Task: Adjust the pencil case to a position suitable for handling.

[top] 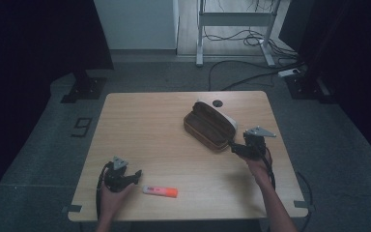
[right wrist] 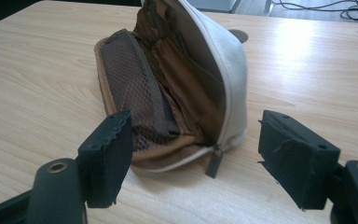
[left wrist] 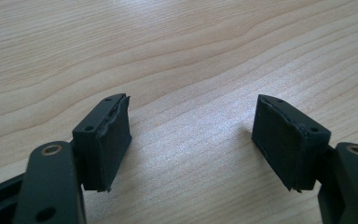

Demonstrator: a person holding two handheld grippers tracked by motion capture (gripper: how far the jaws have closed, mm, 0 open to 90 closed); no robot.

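Observation:
An open pencil case [top: 209, 124], brown inside with a white outer shell, lies at the table's right middle. In the right gripper view the case [right wrist: 177, 88] gapes toward me, its mesh pocket on the left and its zipper pull [right wrist: 214, 163] hanging at the near end. My right gripper [top: 235, 148] is open just short of that near end, and its jaws [right wrist: 193, 156] frame the zipper end without touching it. An orange and white highlighter [top: 160, 191] lies near the front edge. My left gripper [top: 136, 176] stands open just left of it, over bare wood [left wrist: 191, 135].
The wooden table [top: 149, 125] has a round cable hole [top: 217, 103] behind the case. Cables and a desk frame [top: 236, 21] stand on the floor beyond the far edge. Dark stands flank the table on both sides.

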